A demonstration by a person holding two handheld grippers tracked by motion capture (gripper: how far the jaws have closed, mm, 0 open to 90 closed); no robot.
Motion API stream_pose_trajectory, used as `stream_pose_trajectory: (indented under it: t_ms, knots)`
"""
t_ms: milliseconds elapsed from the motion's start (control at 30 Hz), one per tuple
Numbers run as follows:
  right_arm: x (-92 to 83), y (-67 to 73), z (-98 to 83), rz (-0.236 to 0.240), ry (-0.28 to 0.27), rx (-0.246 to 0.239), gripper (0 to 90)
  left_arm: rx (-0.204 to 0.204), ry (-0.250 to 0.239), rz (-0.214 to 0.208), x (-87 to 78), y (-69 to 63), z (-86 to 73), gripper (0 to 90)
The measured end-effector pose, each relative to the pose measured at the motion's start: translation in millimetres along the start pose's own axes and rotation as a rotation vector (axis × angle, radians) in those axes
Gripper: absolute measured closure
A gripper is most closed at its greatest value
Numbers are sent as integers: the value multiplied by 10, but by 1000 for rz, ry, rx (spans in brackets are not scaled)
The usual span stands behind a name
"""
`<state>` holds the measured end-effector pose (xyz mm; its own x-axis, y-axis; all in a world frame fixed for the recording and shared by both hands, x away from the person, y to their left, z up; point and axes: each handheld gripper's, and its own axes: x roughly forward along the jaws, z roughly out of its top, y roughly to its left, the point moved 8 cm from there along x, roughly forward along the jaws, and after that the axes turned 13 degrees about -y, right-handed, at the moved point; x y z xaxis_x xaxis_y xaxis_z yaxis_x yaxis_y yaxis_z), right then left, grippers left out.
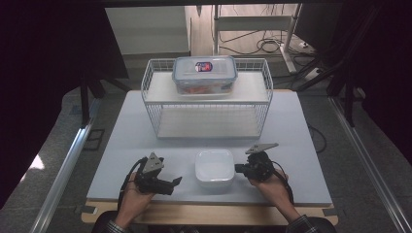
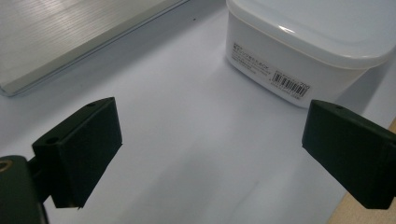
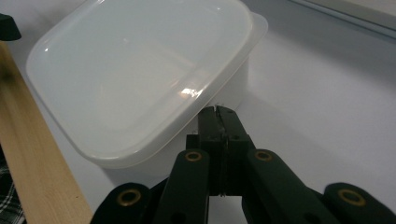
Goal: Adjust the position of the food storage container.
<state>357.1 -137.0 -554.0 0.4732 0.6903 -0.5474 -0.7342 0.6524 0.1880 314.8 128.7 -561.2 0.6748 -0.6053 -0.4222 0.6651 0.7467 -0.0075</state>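
Near the front edge of the table (image 1: 121,145), right at its middle, sits a white lidded box (image 1: 214,168), square with rounded corners, its lid on. The lid is milky and I can't tell what is inside. A barcode label shows on its side wall in the left gripper view.

The right gripper (image 1: 238,168) comes in from the box's right side, jaws pressed together with nothing between them. In the right gripper view the closed tips sit just under the lip of the lid at the box's edge; whether they actually touch it I cannot tell.

The left gripper (image 1: 177,181) lies on the other side of the box, near the front edge, jaws standing wide apart and empty, with bare table surface between them and the box just beyond.

Toward the back edge stands a white wire rack (image 1: 206,99) with two shelves. On its upper shelf rests a clear lidded container (image 1: 204,74) with blue clips, something reddish-orange inside. The lower shelf is bare.
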Motion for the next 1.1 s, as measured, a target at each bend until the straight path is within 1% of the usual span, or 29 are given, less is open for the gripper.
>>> stream_pose_trajectory:
  t_ms: [100,233,267,333,400,500,533,667,767,833,900,967,1100]
  knots:
    - [10,46,-7,16,1,-2,894,-1,4,0,1,0,-4,46]
    - [4,66,-2,16,2,-16,889,0,14,-2,-1,4,-13,47]
    - [-12,59,8,10,-3,-18,880,-1,17,-3,-2,4,-16,47]
    - [-62,30,37,-14,-17,-43,841,-4,21,-5,-4,6,-20,50]
    - [-114,10,59,-24,-39,-60,777,-9,24,-10,-4,0,-23,52]
    - [-180,-19,69,-47,-63,-82,649,-10,30,-14,-2,-9,-27,55]
    - [-202,-27,71,-51,-74,-83,608,-9,30,-16,-2,-11,-27,55]
    - [-254,-40,78,-44,-101,-82,437,-5,36,-17,-1,-15,-31,56]
    - [-280,-38,67,-26,-112,-76,337,2,38,-16,1,-13,-39,55]
    - [-292,-37,54,-20,-118,-74,264,13,31,-11,3,-9,-42,54]
    - [-305,-31,33,-11,-112,-81,216,25,26,-10,5,-4,-46,51]
    - [-310,-14,19,2,-119,-81,161,30,23,-11,8,2,-52,43]
    - [-297,15,-20,24,-113,-80,113,16,23,-16,12,9,-60,39]
